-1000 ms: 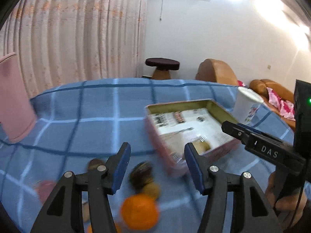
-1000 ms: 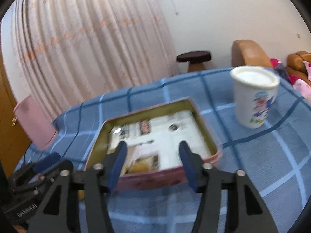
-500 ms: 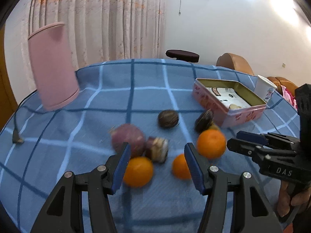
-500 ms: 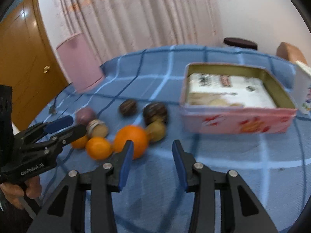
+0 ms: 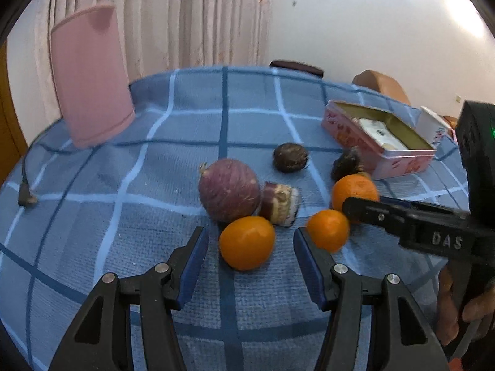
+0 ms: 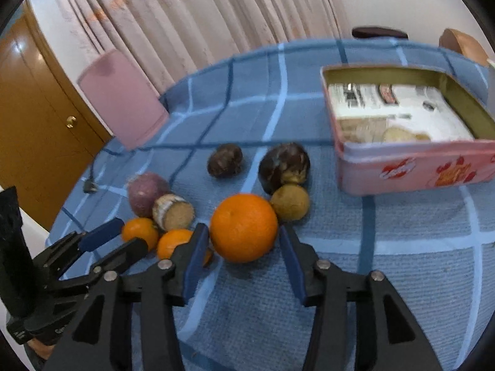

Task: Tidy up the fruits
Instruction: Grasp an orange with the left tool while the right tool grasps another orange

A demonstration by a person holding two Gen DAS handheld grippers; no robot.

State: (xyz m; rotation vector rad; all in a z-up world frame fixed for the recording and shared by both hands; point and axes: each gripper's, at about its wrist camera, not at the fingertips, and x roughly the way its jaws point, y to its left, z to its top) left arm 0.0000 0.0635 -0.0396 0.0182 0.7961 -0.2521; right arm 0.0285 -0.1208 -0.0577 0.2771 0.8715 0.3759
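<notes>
Fruit cluster near the middle of the blue checked tablecloth [image 5: 173, 142], toward the near edge. Pink tin [image 6: 411, 142], open, toward the right edge, pale pieces already inside near its front wall.

Left gripper [image 5: 250, 247]: jaws spread, nothing pinched, blue pads flanking a small orange [image 5: 247, 242] without touching. Second small orange [image 5: 328, 230] just outside the right pad; purple round fruit [image 5: 229, 198] and a cut piece [image 5: 281, 202] touching close behind.

Right gripper [image 6: 243, 242]: jaws opening, large orange [image 6: 244, 227] between the pads, left pad very near its skin, right pad apart. Not gripped. Greenish-brown small fruit [image 6: 290, 202] touching the orange's far right side; dark fruit [image 6: 283, 167] just behind that. Another dark fruit [image 6: 224, 160] sitting apart.

Notes for doing the grasp well:
- Widen right jaws past the orange's full girth before advancing; otherwise likely to nudge it into its neighbours.
- Centre pads on the widest band, low enough not to ride up and squirt out.
- Keep right pad clear of the greenish fruit.
- Left side: watch the second small orange beside the right pad; close gently, round skin apt to roll.
- Both tools crowded together, so lifting one at a time probably safer.
- Carry toward the tin, release low.
</notes>
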